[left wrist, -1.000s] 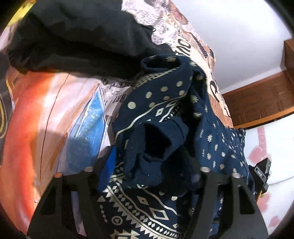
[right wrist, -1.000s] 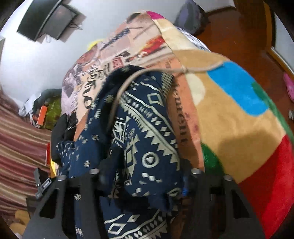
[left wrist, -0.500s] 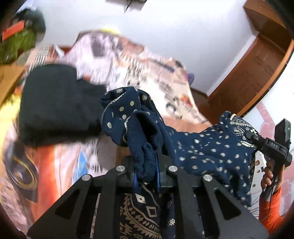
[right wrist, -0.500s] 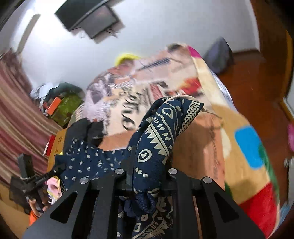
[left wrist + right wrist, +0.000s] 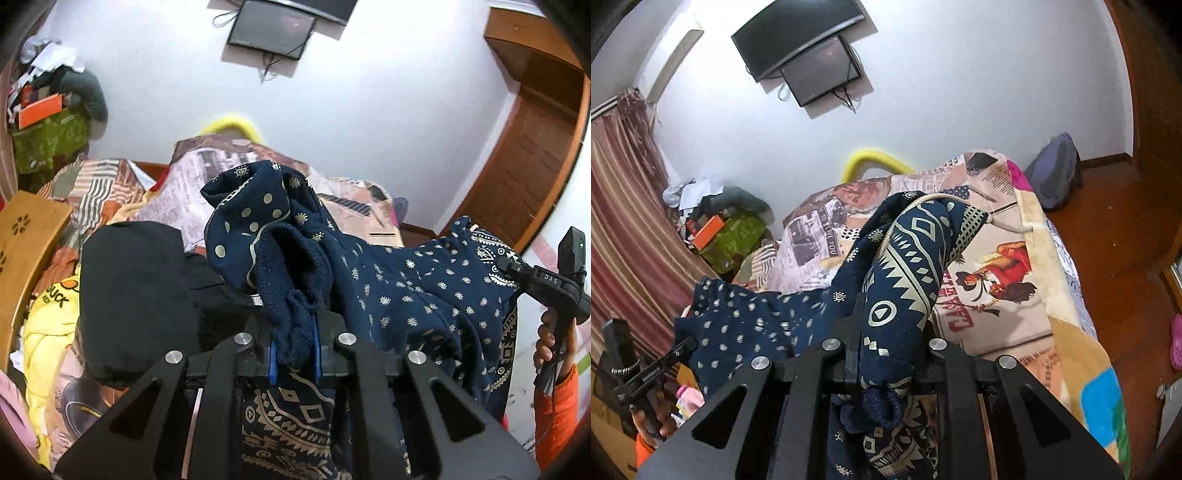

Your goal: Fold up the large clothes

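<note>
A navy garment with cream dots and geometric bands (image 5: 406,291) hangs lifted between both grippers above the bed. My left gripper (image 5: 294,350) is shut on a bunched ribbed edge of it. My right gripper (image 5: 890,354) is shut on another bunched part with a cream drawstring (image 5: 923,201); the cloth (image 5: 757,321) stretches left towards the other hand. The right gripper also shows at the right of the left wrist view (image 5: 554,284), and the left one at the lower left of the right wrist view (image 5: 646,373).
A bed with a printed blanket (image 5: 997,280) lies below. A black garment (image 5: 136,288) and a yellow one (image 5: 48,332) lie on its left side. Clutter (image 5: 727,229) sits by the curtain. A backpack (image 5: 1056,173) stands on the wooden floor. A wall screen (image 5: 273,26) hangs ahead.
Both grippers closed on the navy garment and lifted it off the bed, tilting up so the far wall and screen came into view. The cloth now hangs spread between them.
</note>
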The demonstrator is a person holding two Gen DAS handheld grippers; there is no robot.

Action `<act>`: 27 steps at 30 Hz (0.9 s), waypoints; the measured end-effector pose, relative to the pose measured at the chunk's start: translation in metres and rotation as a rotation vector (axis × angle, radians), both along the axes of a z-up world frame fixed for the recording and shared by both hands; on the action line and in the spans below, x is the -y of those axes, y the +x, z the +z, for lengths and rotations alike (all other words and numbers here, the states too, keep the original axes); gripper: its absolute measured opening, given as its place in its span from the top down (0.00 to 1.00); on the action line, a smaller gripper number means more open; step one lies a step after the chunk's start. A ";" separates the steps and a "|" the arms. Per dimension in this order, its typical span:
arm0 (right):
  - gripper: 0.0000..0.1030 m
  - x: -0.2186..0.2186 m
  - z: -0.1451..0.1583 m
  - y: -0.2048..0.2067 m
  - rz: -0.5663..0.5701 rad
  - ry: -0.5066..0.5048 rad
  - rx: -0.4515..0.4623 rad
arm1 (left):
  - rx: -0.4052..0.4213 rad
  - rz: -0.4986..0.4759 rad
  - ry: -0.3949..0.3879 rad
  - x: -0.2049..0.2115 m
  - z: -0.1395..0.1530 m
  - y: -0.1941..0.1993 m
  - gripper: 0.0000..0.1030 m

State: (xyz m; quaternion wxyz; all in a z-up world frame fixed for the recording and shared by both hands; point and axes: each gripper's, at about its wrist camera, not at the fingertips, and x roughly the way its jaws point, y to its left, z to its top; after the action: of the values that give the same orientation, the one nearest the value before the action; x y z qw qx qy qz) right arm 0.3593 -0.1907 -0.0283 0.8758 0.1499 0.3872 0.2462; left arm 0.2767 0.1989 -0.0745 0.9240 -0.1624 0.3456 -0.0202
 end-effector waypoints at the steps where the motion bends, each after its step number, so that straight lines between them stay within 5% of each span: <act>1: 0.87 -0.004 -0.006 0.007 0.000 -0.004 -0.011 | -0.008 0.004 0.000 -0.002 -0.006 0.003 0.88; 14: 0.87 -0.021 -0.114 0.063 -0.010 -0.175 -0.212 | -0.249 0.057 0.047 -0.031 -0.116 0.069 0.87; 18: 0.82 -0.014 -0.123 0.061 -0.001 -0.198 -0.231 | -0.287 0.069 0.024 -0.036 -0.129 0.069 0.84; 27: 0.58 0.007 -0.096 0.026 0.006 -0.217 -0.209 | -0.286 0.054 0.145 -0.015 -0.108 0.038 0.71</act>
State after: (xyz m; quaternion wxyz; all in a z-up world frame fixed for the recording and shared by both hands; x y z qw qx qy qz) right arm 0.3853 -0.1980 -0.1242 0.8410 0.0781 0.5012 0.1884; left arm 0.3149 0.2142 -0.1826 0.8749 -0.1057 0.4696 0.0528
